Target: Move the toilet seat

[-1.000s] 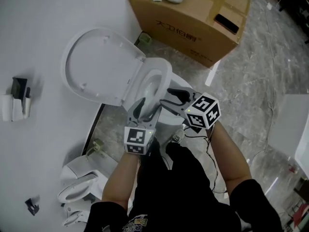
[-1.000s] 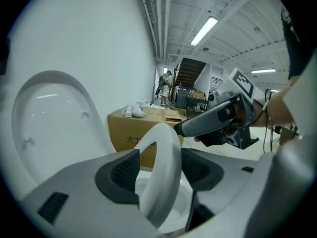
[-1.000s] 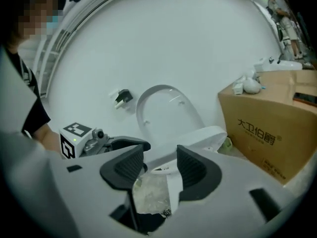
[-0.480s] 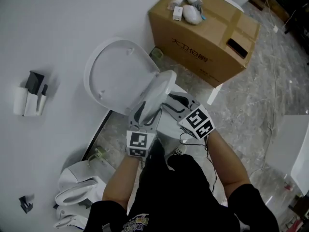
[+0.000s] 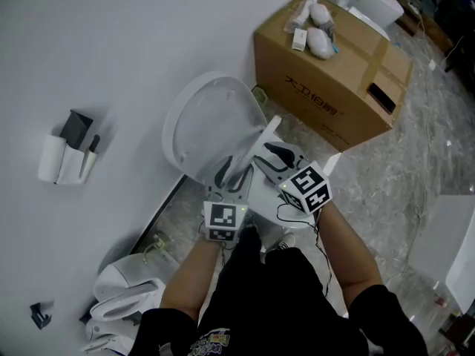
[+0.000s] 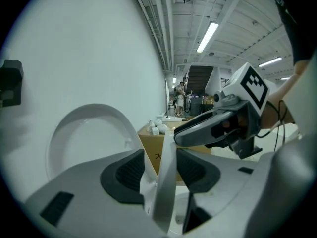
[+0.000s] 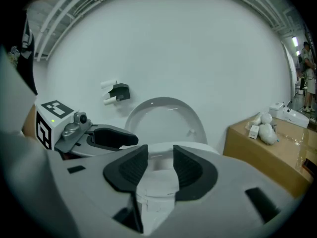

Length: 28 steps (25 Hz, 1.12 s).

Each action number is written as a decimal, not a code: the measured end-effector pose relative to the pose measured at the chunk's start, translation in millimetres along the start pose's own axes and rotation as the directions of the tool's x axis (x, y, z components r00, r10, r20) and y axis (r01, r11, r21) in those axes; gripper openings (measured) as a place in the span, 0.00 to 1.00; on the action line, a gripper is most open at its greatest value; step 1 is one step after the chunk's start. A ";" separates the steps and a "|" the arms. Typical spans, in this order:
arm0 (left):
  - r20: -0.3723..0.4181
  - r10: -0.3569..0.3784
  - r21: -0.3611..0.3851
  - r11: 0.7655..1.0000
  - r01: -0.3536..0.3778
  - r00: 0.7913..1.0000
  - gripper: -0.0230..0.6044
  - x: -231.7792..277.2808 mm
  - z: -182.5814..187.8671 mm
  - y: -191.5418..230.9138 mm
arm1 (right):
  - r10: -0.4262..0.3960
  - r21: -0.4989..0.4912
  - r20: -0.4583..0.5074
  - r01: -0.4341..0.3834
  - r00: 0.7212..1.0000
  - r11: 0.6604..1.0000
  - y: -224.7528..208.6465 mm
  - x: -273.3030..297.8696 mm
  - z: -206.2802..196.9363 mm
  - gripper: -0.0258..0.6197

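The white toilet seat (image 5: pixel 254 148) stands nearly upright, edge-on, just in front of the raised lid (image 5: pixel 211 128). My left gripper (image 5: pixel 236 167) holds the seat's rim. In the left gripper view the rim (image 6: pixel 166 182) stands between both dark pads, which touch it; the jaws have just been closing. My right gripper (image 5: pixel 269 154) holds the same rim a little to the right. In the right gripper view the white seat (image 7: pixel 157 187) fills the gap between its pads; these jaws have also been closing. The lid (image 7: pixel 163 118) leans on the wall behind.
A large cardboard box (image 5: pixel 334 69) with small white items on top stands right of the toilet. A holder (image 5: pixel 67 154) hangs on the wall at the left. Loose white toilet parts (image 5: pixel 126 295) lie on the floor at the lower left. My legs are below the grippers.
Both grippers have moved up and toward the wall with the seat, which has swung from tilted to nearly upright against the lid. The left jaws have narrowed onto the rim.
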<state>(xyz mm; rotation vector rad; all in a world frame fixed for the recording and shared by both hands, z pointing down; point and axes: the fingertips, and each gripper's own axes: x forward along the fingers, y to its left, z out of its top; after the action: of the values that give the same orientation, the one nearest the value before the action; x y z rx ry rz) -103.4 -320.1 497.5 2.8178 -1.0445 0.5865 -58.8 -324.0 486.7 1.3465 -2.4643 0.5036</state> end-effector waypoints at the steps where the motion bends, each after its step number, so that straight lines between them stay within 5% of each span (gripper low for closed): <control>1: 0.004 0.002 0.000 1.000 -0.002 1.000 0.35 0.2 1.5 7.0 | 0.000 0.002 0.003 0.000 1.000 1.000 0.1 6.6 4.6 0.29; 13: 0.047 0.003 -0.005 1.000 -0.003 0.999 0.27 2.8 14.4 79.8 | 0.007 0.003 -0.001 -0.007 1.000 1.000 2.7 81.9 44.2 0.29; 28: 0.058 -0.012 -0.017 1.000 0.013 0.998 0.25 4.4 13.9 113.1 | 0.031 0.014 -0.003 -0.031 1.000 0.999 2.0 132.4 61.8 0.30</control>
<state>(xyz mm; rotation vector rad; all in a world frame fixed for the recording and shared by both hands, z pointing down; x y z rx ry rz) -168.4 -412.1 479.9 2.8398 -1.0356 0.4947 -134.8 -448.8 485.1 1.3137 -2.4876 0.5312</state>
